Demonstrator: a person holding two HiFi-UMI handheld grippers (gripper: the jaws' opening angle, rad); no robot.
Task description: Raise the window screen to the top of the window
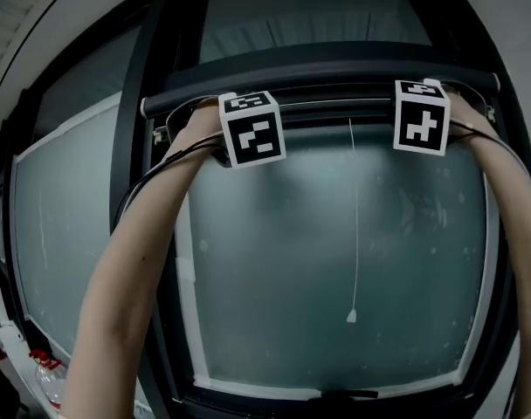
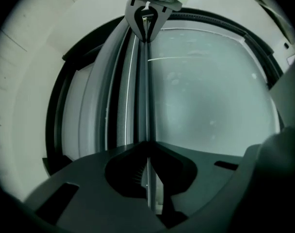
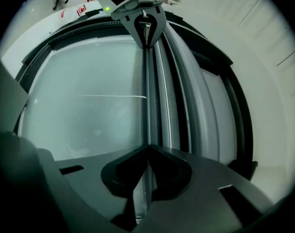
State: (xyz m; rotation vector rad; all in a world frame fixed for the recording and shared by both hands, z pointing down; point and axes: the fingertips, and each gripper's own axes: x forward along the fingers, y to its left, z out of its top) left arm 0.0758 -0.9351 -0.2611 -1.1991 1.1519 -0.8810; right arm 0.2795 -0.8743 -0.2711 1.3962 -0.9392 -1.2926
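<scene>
The main risk, as I judge it, is a skewed lift. The window screen's bottom bar (image 1: 335, 75) is gripped at two points, so if one hand rises faster than the other, the bar could tilt and bind against the dark window frame (image 1: 130, 147). A second risk is slipping: each gripper pinches only a thin lip of the bar, and a pull away from the glass could strip it out and let the bar drop or spring away. The white pull cord (image 1: 354, 234) hangs loose from the bar's middle in front of the frosted pane (image 1: 265, 260) and could swing into the way.

The left gripper (image 2: 147, 142) has its jaws nearly together, clamped on the bar's thin lip. The bar runs straight away from it to the right gripper at the far end. The right gripper (image 3: 147, 147) is likewise pinched narrow on the same lip, nothing else between its jaws.

In the head view the bar lies level across the upper part of the window. Both forearms reach up to it, and a band of grey screen (image 1: 318, 20) shows above it, so it looks short of the top.
</scene>
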